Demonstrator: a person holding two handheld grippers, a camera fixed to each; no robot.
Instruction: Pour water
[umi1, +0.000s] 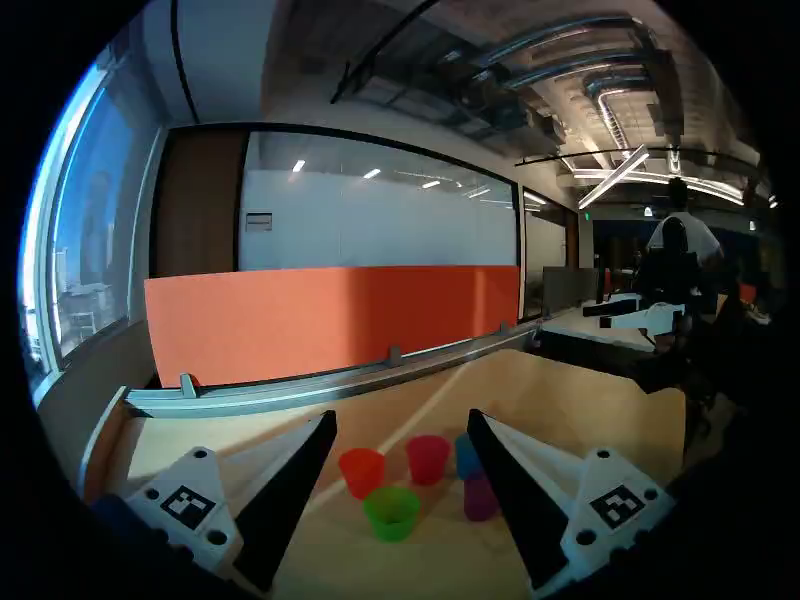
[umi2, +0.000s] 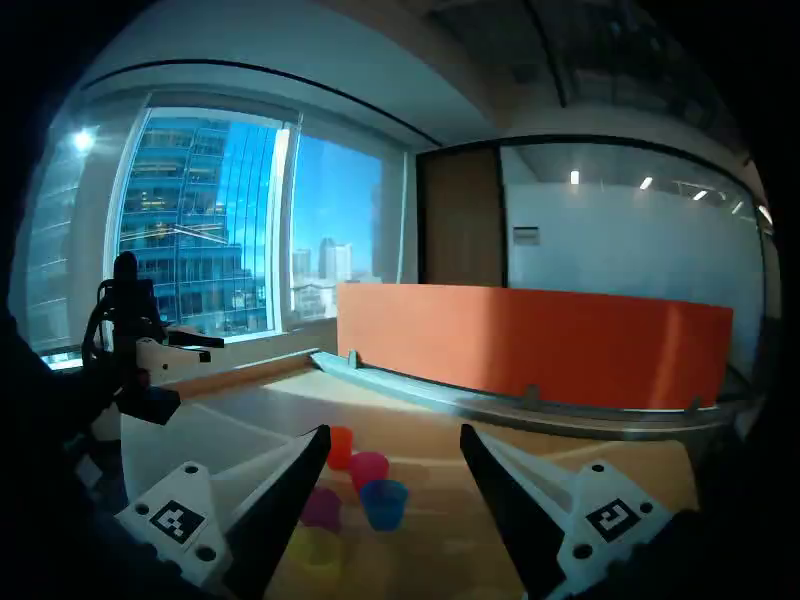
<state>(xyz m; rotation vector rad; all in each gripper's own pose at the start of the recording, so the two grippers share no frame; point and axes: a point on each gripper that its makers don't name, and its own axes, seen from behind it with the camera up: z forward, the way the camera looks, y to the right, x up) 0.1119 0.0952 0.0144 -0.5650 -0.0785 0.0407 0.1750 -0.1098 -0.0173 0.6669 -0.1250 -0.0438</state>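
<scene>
Pale wooden surface (umi1: 560, 390) before the orange partition (umi1: 330, 320): we hold our left tool (umi1: 400, 418) and right tool (umi2: 393, 432) spread wide, pinching nothing, facing small tapered plastic cups (umi1: 427, 458) clustered short of the partition.

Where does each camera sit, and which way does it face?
Left gripper view: rides on the left gripper, looks along its open fingers over the table toward the orange divider.
Right gripper view: rides on the right gripper, own open fingers in front, faces the window and divider.
Both show the pink cup and the divider.
</scene>
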